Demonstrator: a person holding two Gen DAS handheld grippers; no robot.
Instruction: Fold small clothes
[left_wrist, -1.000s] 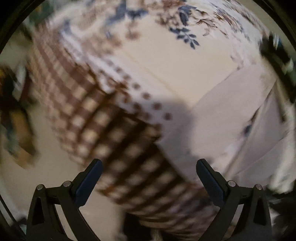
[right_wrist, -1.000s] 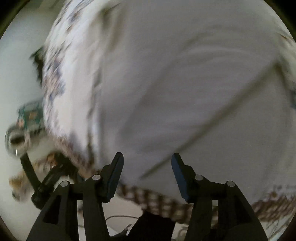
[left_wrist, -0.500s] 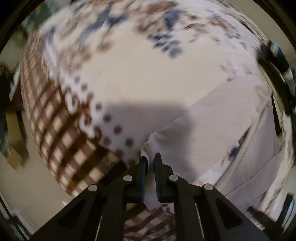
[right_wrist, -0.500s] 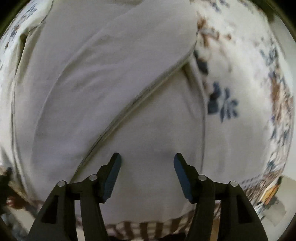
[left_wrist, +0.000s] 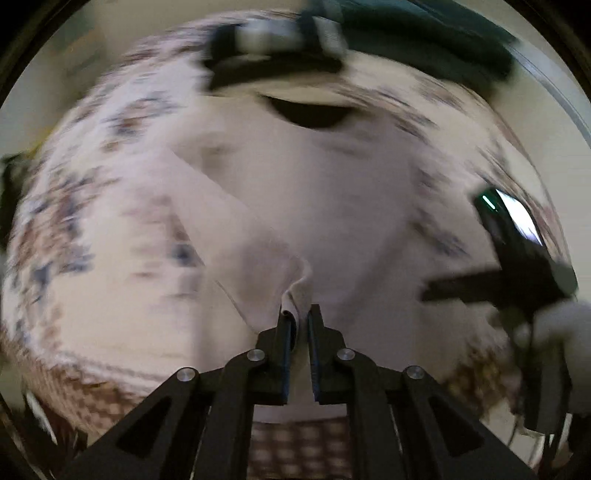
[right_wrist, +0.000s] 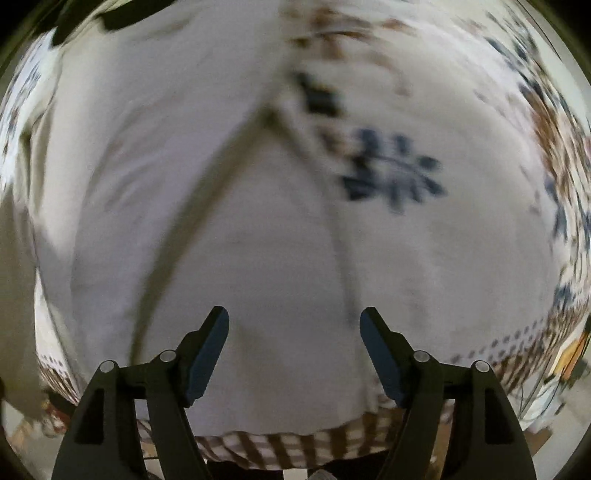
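1. The table is covered by a printed tablecloth (right_wrist: 480, 236): a cream ground scattered with navy leaf sprigs and brown flower shapes, a row of brown dots farther out, and a brown-and-cream check band at the near border.
2. Beyond the cloth's edge, plain pale floor or wall shows at the rim of both views; it is too blurred to tell which.
3. A pale grey garment (left_wrist: 332, 206) lies spread over the middle of the tablecloth. Its fabric is soft and matte, with straight stitched hems and long shallow creases. In the left wrist view a dark oval opening shows at its far end.
4. In the right wrist view the garment (right_wrist: 258, 258) fills most of the frame, and two seam lines meet in a peak toward the far side.
5. The left tool (left_wrist: 300, 325) has its jaws pinched almost together on a raised fold of the garment's edge, which stands up in a small ridge between the dark blue pads.
6. The right tool (right_wrist: 294, 325) hovers over the garment with its jaws spread wide and nothing between them.
7. In the left wrist view the right tool (left_wrist: 517, 273) appears as a black shape at the right, blurred.
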